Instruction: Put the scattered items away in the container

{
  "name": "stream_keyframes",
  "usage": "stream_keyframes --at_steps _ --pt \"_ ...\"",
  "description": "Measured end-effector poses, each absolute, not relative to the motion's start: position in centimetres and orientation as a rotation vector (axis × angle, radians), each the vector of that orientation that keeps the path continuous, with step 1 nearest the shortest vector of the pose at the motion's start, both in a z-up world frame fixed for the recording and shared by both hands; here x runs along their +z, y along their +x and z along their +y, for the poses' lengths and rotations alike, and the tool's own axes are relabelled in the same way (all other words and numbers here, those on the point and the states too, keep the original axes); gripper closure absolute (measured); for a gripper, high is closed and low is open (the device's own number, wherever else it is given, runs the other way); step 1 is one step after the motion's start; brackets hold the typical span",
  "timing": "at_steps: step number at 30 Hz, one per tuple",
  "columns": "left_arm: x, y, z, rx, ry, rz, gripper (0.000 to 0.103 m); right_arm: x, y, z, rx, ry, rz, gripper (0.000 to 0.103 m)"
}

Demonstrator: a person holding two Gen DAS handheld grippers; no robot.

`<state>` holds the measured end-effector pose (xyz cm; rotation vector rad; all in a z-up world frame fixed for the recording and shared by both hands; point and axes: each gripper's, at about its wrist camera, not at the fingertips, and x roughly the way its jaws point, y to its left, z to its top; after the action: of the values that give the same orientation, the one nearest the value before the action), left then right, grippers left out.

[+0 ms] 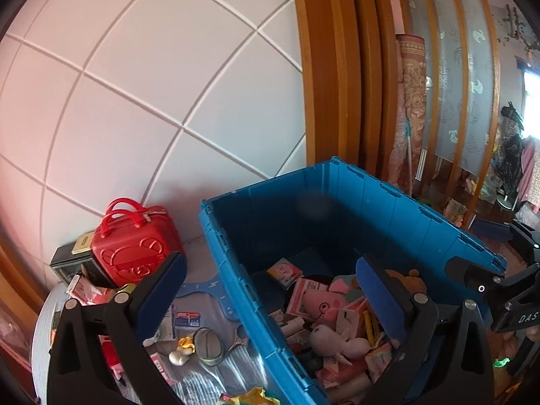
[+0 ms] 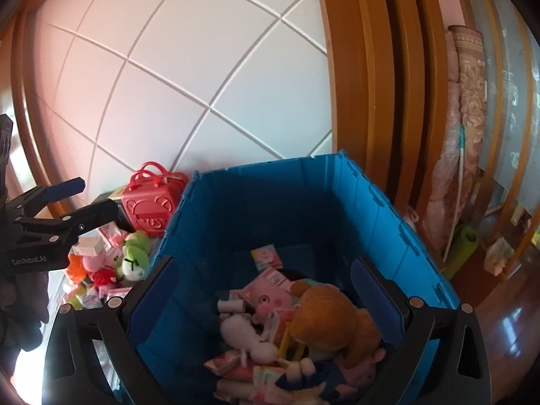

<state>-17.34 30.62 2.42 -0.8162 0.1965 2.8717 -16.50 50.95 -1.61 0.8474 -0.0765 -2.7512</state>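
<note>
We read release step: left claw (image 1: 270, 290) and right claw (image 2: 263, 290) gape empty above blue crate (image 2: 354, 182). Next: left takes yellow-white toy (image 1: 184, 349) below-left of it.

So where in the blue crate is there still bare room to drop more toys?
The far end of the blue crate is bare floor, bordered by its back wall and the small pink booklet. The near end is crowded: brown plush, pink pig plush, white plush.

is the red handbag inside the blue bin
No, the red handbag sits outside the blue bin, by its left wall against the white wall.
</note>
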Motion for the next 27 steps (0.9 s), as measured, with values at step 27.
stream_keyframes --at_steps 27 --pt "0.9 4.4 7.4 3.186 -1.052 0.013 0.001 0.9 -1.0 30.3 -2.579 0.862 0.067 0.000"
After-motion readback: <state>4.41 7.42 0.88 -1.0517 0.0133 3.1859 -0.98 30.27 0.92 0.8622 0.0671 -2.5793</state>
